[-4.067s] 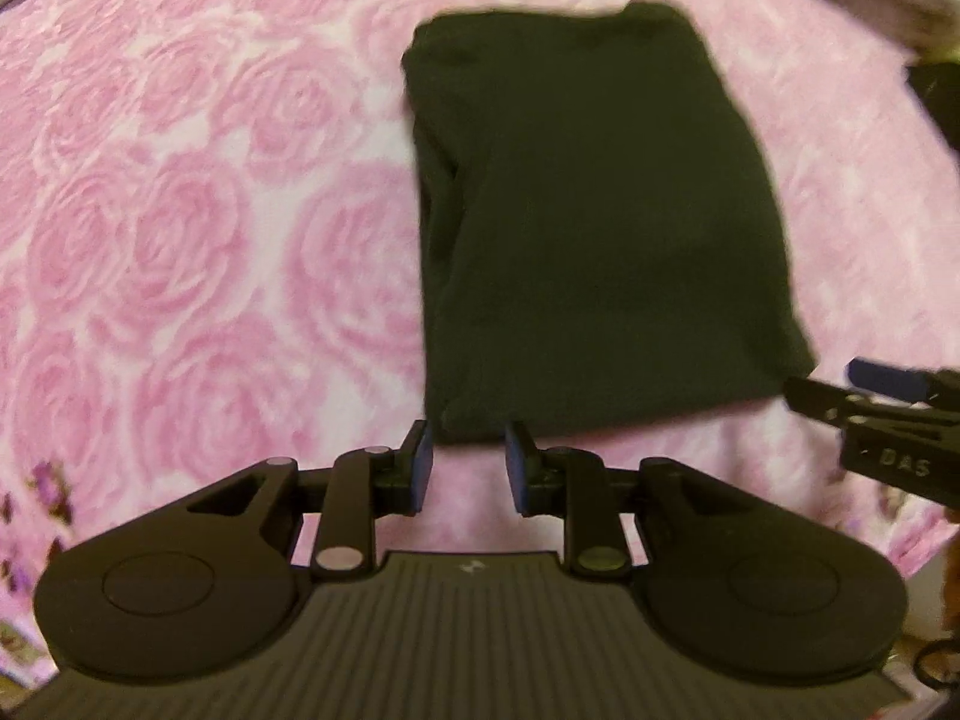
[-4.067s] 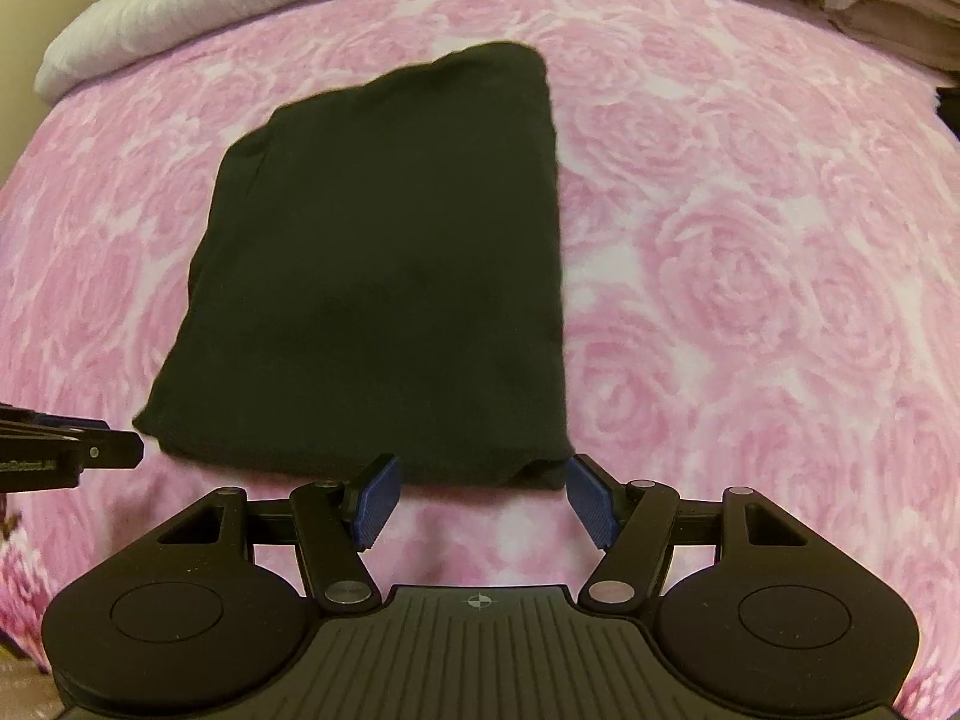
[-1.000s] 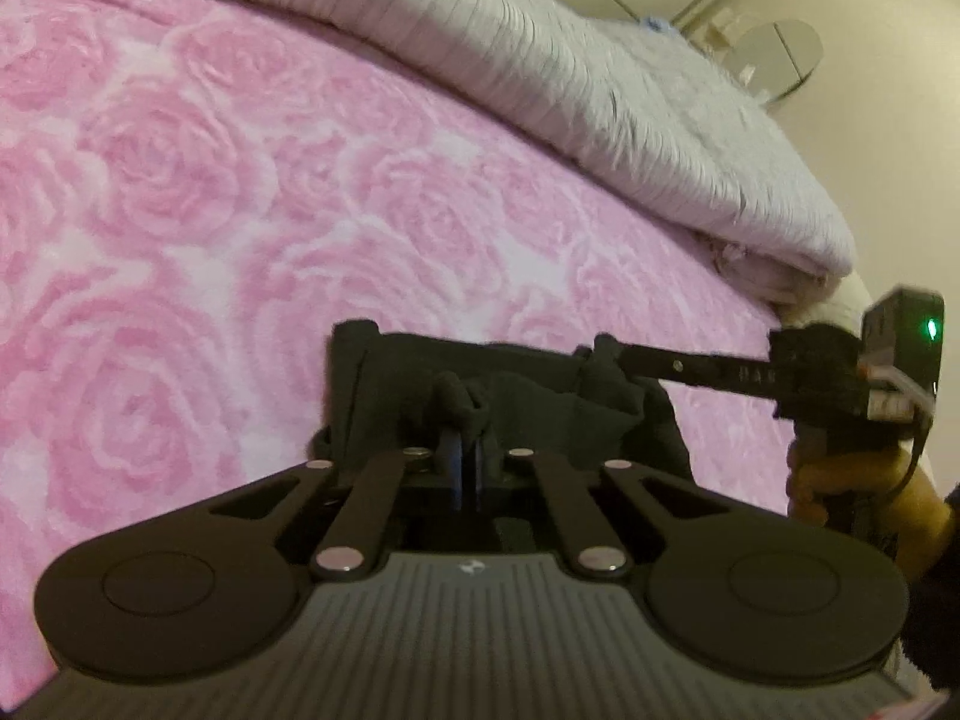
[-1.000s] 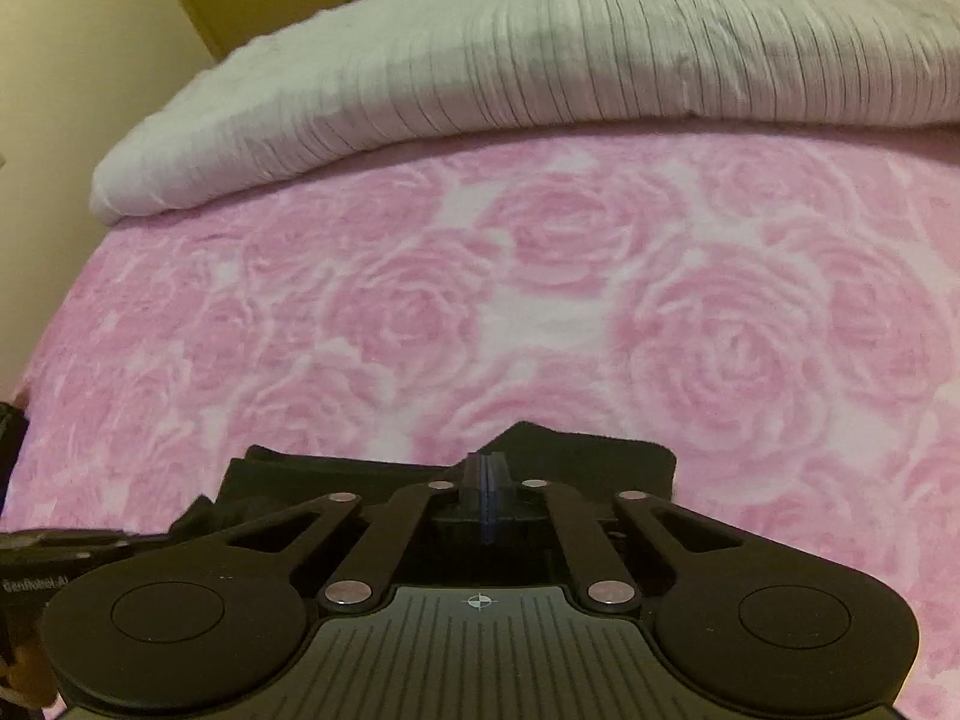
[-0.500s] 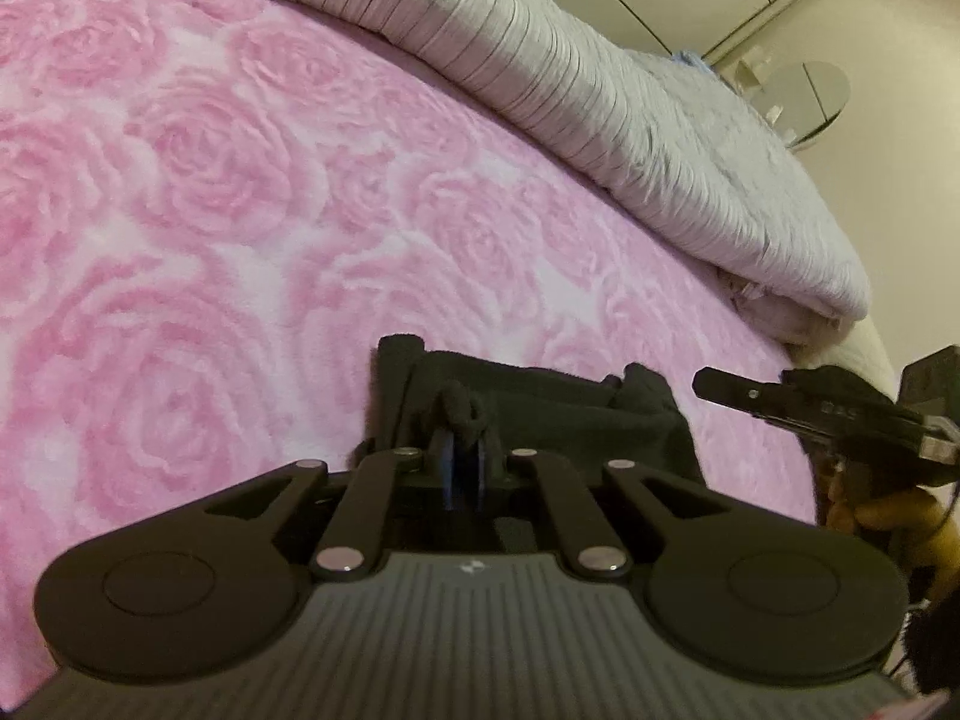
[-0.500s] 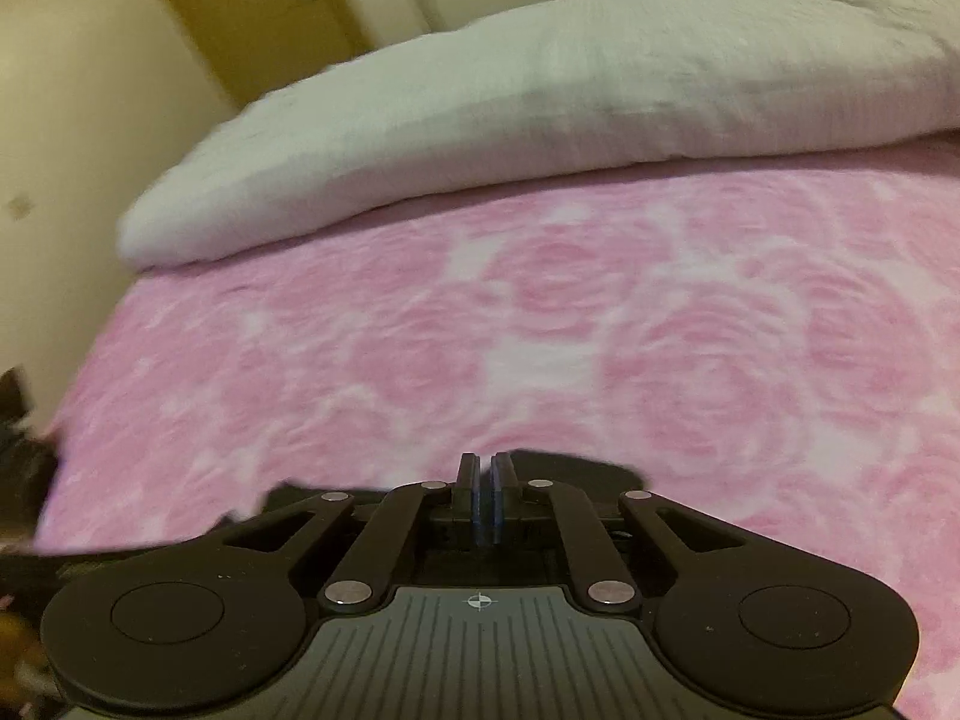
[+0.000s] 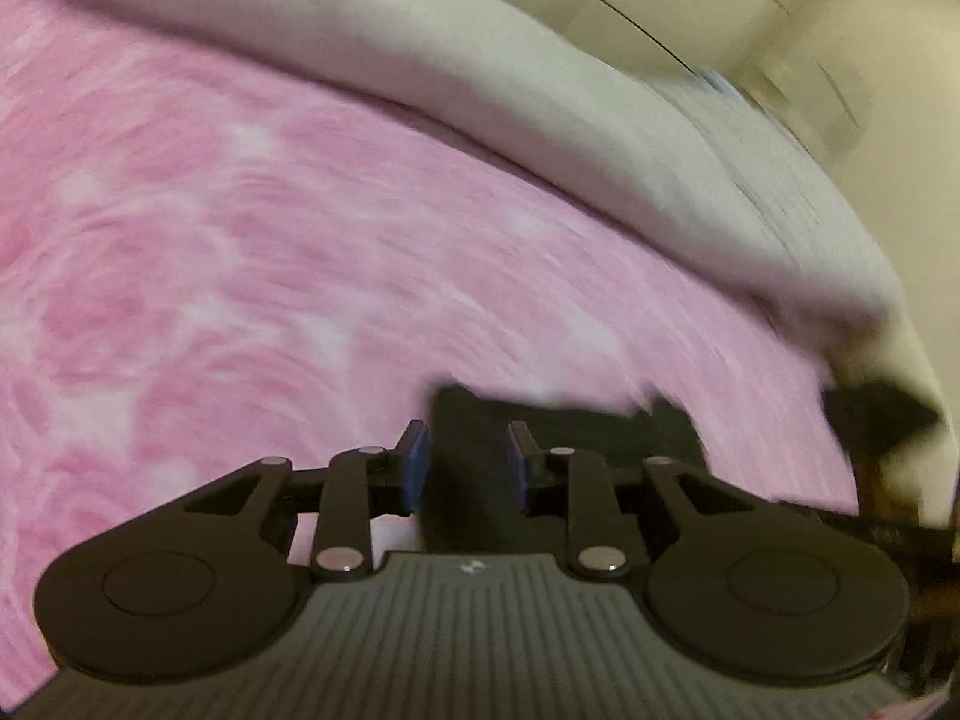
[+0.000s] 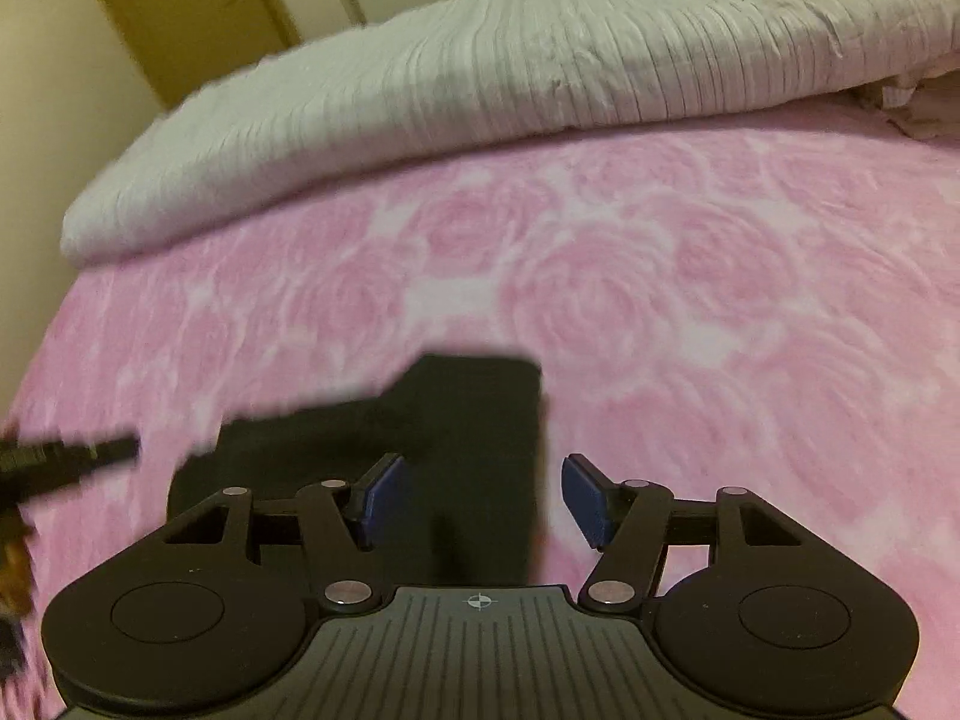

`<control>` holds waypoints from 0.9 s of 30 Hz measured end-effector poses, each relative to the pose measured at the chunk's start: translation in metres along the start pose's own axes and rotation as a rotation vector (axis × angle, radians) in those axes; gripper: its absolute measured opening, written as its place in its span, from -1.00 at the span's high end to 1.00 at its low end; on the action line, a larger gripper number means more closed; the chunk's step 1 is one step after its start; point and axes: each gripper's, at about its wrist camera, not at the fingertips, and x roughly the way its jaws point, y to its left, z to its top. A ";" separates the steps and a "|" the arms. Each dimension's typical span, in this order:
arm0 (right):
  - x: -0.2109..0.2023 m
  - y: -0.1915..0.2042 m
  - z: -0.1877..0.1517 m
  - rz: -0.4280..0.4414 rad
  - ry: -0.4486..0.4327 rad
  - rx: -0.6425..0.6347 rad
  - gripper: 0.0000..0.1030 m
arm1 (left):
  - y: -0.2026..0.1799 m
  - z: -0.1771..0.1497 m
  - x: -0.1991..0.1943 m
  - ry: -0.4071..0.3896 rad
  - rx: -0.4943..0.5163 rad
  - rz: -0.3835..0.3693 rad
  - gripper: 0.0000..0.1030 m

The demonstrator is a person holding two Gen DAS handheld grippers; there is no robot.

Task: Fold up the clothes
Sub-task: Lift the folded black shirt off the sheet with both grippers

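Note:
A black garment (image 7: pixel 576 426) lies folded in a small bundle on the pink rose bedspread (image 7: pixel 240 270). My left gripper (image 7: pixel 467 444) hovers just over the bundle's left end. Its jaws are opening, and the blue pads stand apart from the cloth seen through the gap. In the right wrist view the same garment (image 8: pixel 468 408) shows as a dark block with its right edge under my right gripper (image 8: pixel 483 474). Those jaws are opening wide too, and nothing is pressed between the pads. The left gripper's fingers (image 8: pixel 66 456) show blurred at the left edge.
A rolled white quilt (image 8: pixel 480 72) runs along the far side of the bedspread (image 8: pixel 720 330). Behind it are pale walls and a yellowish door (image 8: pixel 180 0). A blurred dark shape (image 7: pixel 870 414) at the right edge of the left wrist view is the other gripper with a hand.
Both grippers were shut on the garment's edge and now stand open, so the cloth is let go. Both have lifted and drawn back a little, and the bundle lies on the bed.

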 end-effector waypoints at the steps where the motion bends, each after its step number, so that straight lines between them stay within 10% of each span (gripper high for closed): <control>1: -0.007 0.004 -0.013 0.010 0.015 -0.010 -0.20 | -0.012 -0.005 -0.006 0.017 0.043 -0.021 0.57; 5: -0.028 0.019 -0.066 0.032 0.092 -0.043 -0.19 | -0.040 -0.056 0.001 0.162 0.114 -0.036 0.62; 10: -0.025 0.016 -0.128 0.011 0.293 -0.002 -0.19 | -0.031 -0.096 -0.017 0.220 -0.038 0.067 0.73; 14: -0.052 0.005 -0.134 0.053 0.273 0.095 -0.20 | -0.032 -0.094 -0.053 0.238 -0.098 0.085 0.37; 27: -0.031 -0.053 -0.097 0.186 0.160 0.442 -0.20 | 0.008 -0.074 -0.022 0.164 -0.298 -0.026 0.31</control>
